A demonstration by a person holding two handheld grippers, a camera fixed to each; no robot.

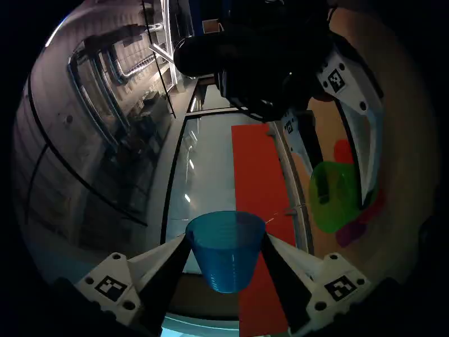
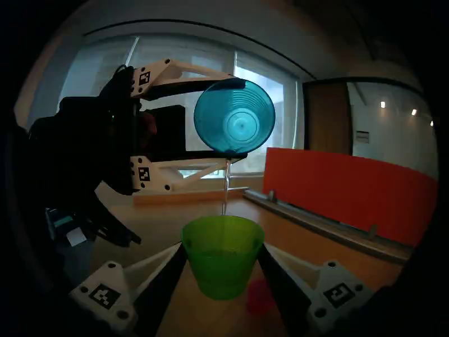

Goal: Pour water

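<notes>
Left tool [image 1: 225, 238]: we are gripping the blue cup [image 1: 226, 264] between both fingers, holding it tipped on its side above the green cup [image 2: 223, 269]. Right tool [image 2: 221, 247]: we are clamping the green cup upright over the table [image 2: 314, 247]. Thin water stream [image 2: 225, 188] is falling from the blue rim into the green cup. Red partition [image 2: 348, 185] is standing behind.
</notes>
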